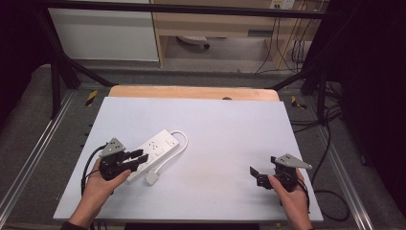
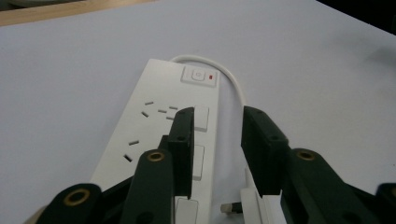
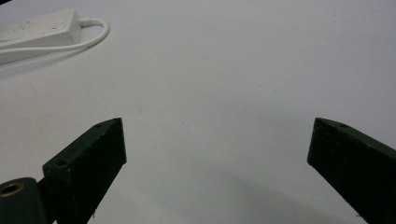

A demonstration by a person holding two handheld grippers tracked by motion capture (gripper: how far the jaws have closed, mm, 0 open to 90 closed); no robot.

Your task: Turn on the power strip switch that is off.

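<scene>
A white power strip (image 1: 155, 146) lies at an angle on the left of the white tabletop (image 1: 225, 129), its cord (image 1: 178, 143) looping back to a white plug (image 1: 152, 178) beside its near end. My left gripper (image 1: 140, 157) hovers over the strip's near half. In the left gripper view its jaws (image 2: 218, 122) stand a little apart: one over the strip (image 2: 154, 93), the other past its right edge by the cord, and neither pad presses on anything. The switch (image 2: 200, 75) with a red mark sits at the strip's far end. My right gripper (image 1: 256, 175) rests near the front right, jaws (image 3: 217, 140) wide apart over bare table.
A wooden strip (image 1: 191, 92) borders the table's far edge. Black frame bars (image 1: 57, 72) stand at the back corners. Cables (image 1: 330, 143) trail on the floor to the right. A pale cabinet (image 1: 105, 33) and a wooden shelf (image 1: 215, 24) stand beyond.
</scene>
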